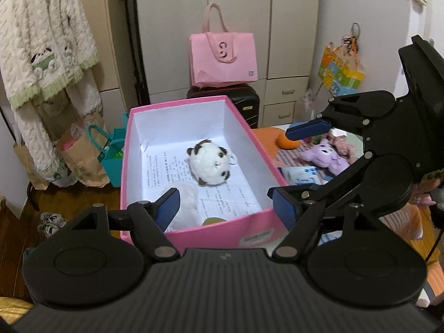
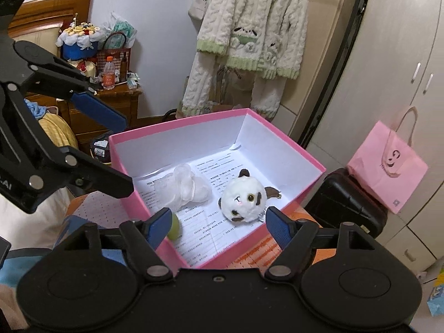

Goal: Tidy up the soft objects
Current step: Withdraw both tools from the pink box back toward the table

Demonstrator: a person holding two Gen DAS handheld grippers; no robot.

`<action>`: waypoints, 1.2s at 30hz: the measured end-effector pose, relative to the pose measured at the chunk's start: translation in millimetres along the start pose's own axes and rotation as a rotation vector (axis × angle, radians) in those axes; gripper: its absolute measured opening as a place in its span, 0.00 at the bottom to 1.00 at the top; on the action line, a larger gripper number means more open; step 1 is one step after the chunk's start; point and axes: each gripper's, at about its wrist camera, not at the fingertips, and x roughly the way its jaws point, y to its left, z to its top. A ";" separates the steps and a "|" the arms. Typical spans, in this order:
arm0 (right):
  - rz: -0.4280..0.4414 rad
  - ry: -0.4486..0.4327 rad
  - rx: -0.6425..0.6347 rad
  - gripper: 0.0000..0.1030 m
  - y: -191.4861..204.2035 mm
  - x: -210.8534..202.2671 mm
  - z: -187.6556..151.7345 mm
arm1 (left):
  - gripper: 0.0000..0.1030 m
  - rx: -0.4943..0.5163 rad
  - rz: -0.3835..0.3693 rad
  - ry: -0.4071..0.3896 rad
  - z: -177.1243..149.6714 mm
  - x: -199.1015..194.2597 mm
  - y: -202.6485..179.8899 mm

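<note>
A pink box (image 1: 244, 136) with a white paper-lined inside sits on the bed; it also shows in the right wrist view (image 2: 299, 149). Inside lie a round white plush with brown ears (image 1: 211, 163) (image 2: 244, 197), a white fluffy piece (image 2: 186, 186) (image 1: 188, 194) and a green ball (image 2: 174, 226) (image 1: 212, 221). My left gripper (image 1: 226, 208) is open and empty over the box's near wall. My right gripper (image 2: 217, 223) is open and empty above the box's near corner. A purple plush (image 1: 324, 156) and an orange ball (image 1: 288, 141) lie on the bed right of the box.
A pink tote bag (image 1: 222, 58) stands on a black suitcase (image 1: 247, 102) before the wardrobe. Paper bags (image 1: 80, 155) and a teal bag (image 1: 111, 155) stand on the floor at left. A fluffy robe (image 2: 247, 41) hangs on the wall. A wooden nightstand (image 2: 116, 102) holds a bottle.
</note>
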 end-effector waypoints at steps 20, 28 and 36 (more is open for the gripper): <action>-0.195 -0.106 0.252 0.80 -43.4 -137.0 -144.2 | 0.88 0.061 -0.209 -0.023 -24.3 -26.8 -77.6; -0.251 -0.144 0.310 0.84 -55.5 -147.9 -181.3 | 0.88 0.118 -0.324 0.048 -29.7 4.6 -117.8; -0.249 -0.152 0.380 0.85 -80.9 -125.4 -206.0 | 0.88 0.148 -0.362 0.078 -29.4 39.9 -144.5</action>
